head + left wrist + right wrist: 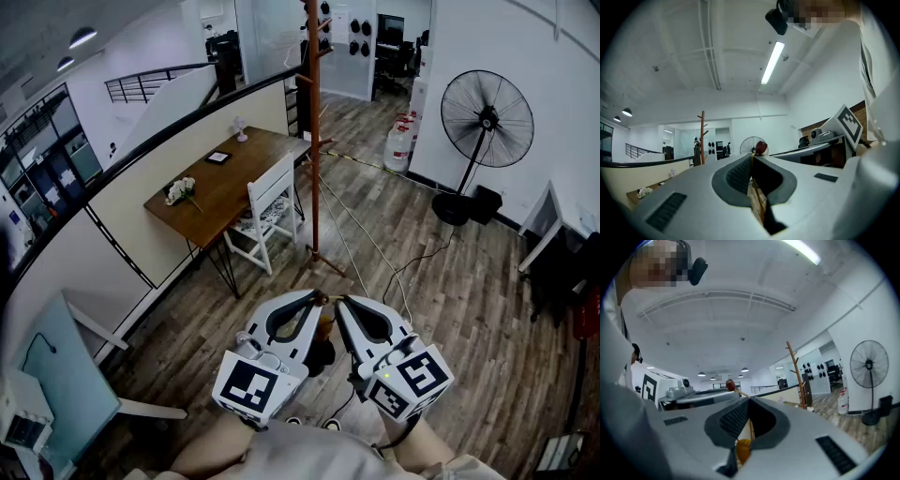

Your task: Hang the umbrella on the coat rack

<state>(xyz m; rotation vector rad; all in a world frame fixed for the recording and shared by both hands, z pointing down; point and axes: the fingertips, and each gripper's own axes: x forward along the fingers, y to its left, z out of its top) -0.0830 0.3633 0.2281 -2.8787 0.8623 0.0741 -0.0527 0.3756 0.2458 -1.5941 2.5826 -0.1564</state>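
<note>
- In the head view, the left gripper (315, 299) and right gripper (344, 303) are held tip to tip low in the picture. The umbrella (324, 328) shows only as a brown and dark shape between and under them.
- The left gripper view shows more: the left gripper (752, 157) has its jaws clenched on a thin brown part of the umbrella (760, 200). A red knob (761, 147) stands just past the jaw tips.
- In the right gripper view, the right gripper (749, 402) is likewise clamped on a thin brown part. An orange lump of the umbrella (743, 450) sits low between the jaws.
- The coat rack (314, 141) stands upright on the wood floor (469, 309), well apart from the umbrella, beside a table (225, 183) and a white chair (272, 202).
- A fan (486, 117) stands to the right. Only the head view shows the rack's foot.
</note>
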